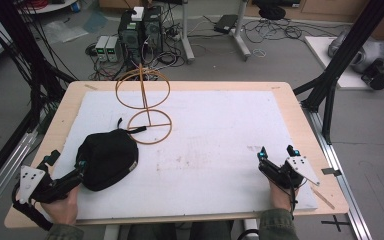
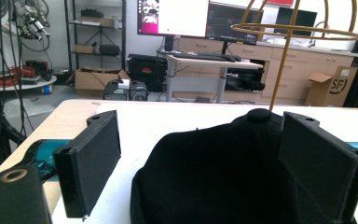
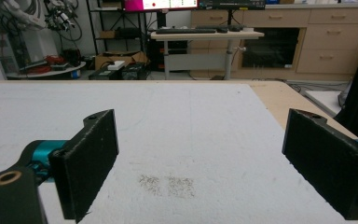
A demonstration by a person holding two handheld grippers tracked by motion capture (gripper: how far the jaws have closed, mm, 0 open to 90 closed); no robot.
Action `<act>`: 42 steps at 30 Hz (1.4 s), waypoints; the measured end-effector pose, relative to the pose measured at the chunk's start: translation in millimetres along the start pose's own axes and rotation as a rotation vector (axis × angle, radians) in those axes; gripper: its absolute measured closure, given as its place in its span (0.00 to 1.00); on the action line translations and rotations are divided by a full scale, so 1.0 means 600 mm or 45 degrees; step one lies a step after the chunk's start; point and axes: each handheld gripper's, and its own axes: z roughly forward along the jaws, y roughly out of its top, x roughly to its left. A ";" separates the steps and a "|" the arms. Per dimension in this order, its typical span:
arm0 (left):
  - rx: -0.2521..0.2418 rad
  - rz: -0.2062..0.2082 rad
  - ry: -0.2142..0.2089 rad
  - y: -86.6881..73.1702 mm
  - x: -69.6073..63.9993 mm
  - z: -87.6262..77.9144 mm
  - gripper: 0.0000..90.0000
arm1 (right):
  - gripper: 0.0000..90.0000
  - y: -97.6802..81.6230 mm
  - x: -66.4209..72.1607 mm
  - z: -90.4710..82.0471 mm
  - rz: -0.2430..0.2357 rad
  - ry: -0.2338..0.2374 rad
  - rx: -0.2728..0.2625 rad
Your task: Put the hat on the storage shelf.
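left hand-held gripper sits at the near-left of the worktop, jaws spread wide, not yet pressing. the black cap lies on the white foam sheet, just in front of this gripper; in the left gripper view the cap is between the two jaws, brim side toward the camera, button on top. whether the right-hand jaw touches the fabric i cannot tell. right hand-held gripper rests at the near-right, jaws released, nothing between them, well apart from the cap. gold wire stand is upright just behind the cap, base ring close to the strap.

likely step: closing on the cap to lift it toward the stand.

risks, as judged:
- soft fabric may fold or slip out if only a thin edge is pinched.
- cap may slide on the foam instead of being caught.
- the light stand could tip if the cap or strap snags its ring.
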 end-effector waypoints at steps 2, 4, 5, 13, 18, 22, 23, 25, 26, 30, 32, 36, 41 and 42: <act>0.003 0.010 -0.006 0.000 -0.004 0.002 0.15 | 0.11 0.000 -0.003 -0.002 0.004 -0.006 -0.004; 0.006 0.019 -0.010 0.000 -0.005 0.003 0.15 | 0.11 -0.001 -0.005 -0.004 0.015 -0.010 0.001; 0.005 0.018 -0.013 0.000 -0.007 0.004 0.15 | 0.11 -0.001 -0.005 -0.004 0.015 -0.010 0.001; 0.003 0.015 -0.009 0.000 -0.005 0.003 0.15 | 0.11 -0.001 -0.007 -0.004 0.027 -0.013 0.006; 0.006 0.011 -0.004 0.000 -0.003 0.000 0.15 | 0.11 -0.001 -0.005 -0.002 0.030 -0.010 0.009; 0.008 0.009 0.002 0.000 0.000 -0.003 0.15 | 0.11 -0.001 -0.003 0.001 0.031 -0.002 0.011; 0.005 0.004 0.006 0.001 0.000 -0.003 0.15 | 0.11 -0.001 -0.002 0.001 0.033 -0.001 0.016; 0.003 0.003 0.006 0.001 0.001 -0.004 0.15 | 0.11 -0.001 -0.001 0.002 0.023 0.003 0.011; 0.004 0.003 0.007 0.001 0.002 -0.004 0.15 | 0.11 -0.001 0.000 0.002 0.032 0.005 0.016; 0.009 0.006 -0.004 0.001 0.000 -0.002 0.15 | 0.11 -0.001 -0.002 0.002 0.027 0.006 0.015; 0.007 0.002 -0.011 0.001 -0.002 -0.001 0.15 | 0.11 -0.001 -0.002 0.002 0.025 0.007 0.014; 0.016 0.000 -0.034 0.001 -0.005 0.001 0.15 | 0.11 -0.001 -0.003 0.001 0.023 0.007 0.013; 0.052 0.015 -0.073 0.002 -0.014 0.006 0.15 | 0.11 -0.002 -0.002 0.002 0.023 0.008 0.013; 0.058 0.019 -0.079 0.002 -0.015 0.007 0.15 | 0.11 -0.002 -0.001 0.002 0.028 0.008 0.020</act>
